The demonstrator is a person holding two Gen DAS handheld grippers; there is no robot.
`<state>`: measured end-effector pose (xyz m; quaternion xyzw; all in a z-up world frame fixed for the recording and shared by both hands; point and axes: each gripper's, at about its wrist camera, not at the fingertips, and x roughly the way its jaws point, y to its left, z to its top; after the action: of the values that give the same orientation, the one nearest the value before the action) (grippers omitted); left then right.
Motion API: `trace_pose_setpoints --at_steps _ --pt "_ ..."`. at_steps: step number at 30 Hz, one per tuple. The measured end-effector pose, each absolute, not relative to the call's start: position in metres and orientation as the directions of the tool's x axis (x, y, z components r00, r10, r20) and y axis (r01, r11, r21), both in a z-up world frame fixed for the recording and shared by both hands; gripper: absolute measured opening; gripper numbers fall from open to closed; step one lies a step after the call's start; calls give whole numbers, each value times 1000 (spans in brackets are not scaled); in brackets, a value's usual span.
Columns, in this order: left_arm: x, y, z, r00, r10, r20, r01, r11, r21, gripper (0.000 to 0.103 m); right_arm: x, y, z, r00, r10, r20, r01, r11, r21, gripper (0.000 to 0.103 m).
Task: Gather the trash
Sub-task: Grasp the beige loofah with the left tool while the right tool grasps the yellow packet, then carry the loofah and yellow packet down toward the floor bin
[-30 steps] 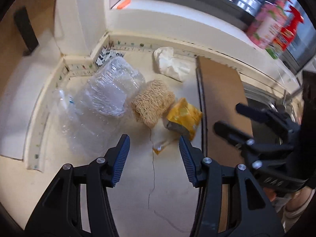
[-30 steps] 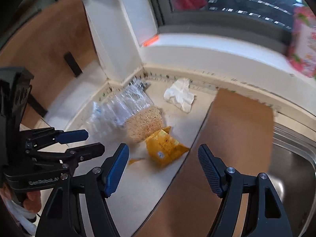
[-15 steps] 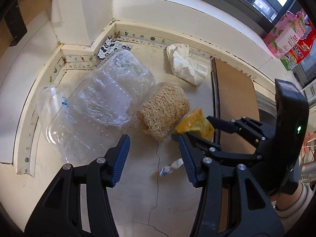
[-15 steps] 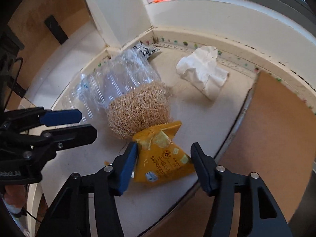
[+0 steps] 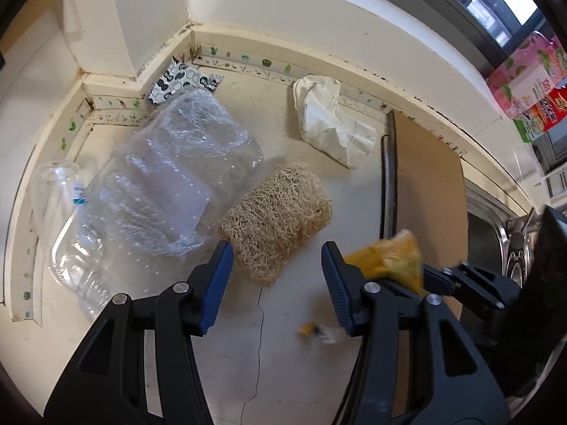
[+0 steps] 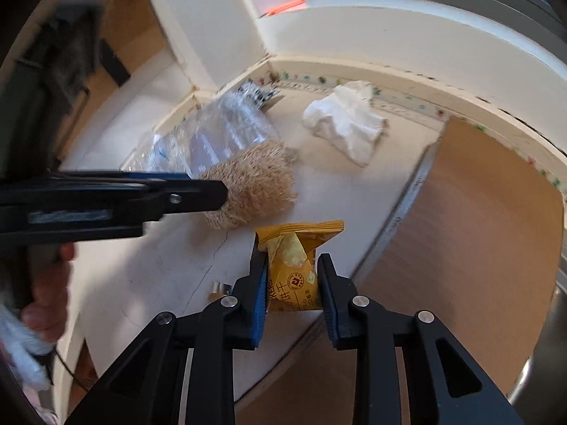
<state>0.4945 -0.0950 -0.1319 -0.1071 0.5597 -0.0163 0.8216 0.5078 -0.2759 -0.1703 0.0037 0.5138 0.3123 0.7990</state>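
My right gripper is shut on a yellow snack wrapper and holds it above the counter; the wrapper also shows in the left wrist view. My left gripper is open and empty, just in front of a tan fibre scrubber, which also shows in the right wrist view. A crumpled clear plastic bag and a clear bottle lie to the left. A crumpled white tissue lies near the back wall. A small torn wrapper scrap lies on the counter.
A brown board covers the right side beside a steel sink. A black-and-white patterned packet sits in the wall corner. Colourful packages stand on the window ledge. The counter has a thin crack.
My right gripper closed on the yellow wrapper and lifted it off the counter toward the right. My left gripper moved closer to the scrubber and stayed open.
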Motion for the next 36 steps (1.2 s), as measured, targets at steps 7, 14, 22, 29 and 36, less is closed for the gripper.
trace_pose_setpoints --at_steps 7,14,22,29,36 --pt "507 -93 -151 356 -143 -924 -140 969 -204 49 504 -296 -160 311 517 -798 -458 817 351 26" --pt "506 -88 -155 411 -164 -897 -183 949 -258 19 495 -306 -159 322 529 -785 -442 817 369 26" --pt "478 -89 -130 465 -137 -874 -183 952 -247 9 477 -312 -155 334 541 -772 -427 817 387 26" --pt "426 -92 -92 508 -141 -850 -116 966 -230 9 446 -311 -138 365 533 -764 -409 828 383 25" --pt "346 -89 -57 536 -165 -828 -9 980 -200 9 389 -317 -113 427 498 -755 -339 862 377 25"
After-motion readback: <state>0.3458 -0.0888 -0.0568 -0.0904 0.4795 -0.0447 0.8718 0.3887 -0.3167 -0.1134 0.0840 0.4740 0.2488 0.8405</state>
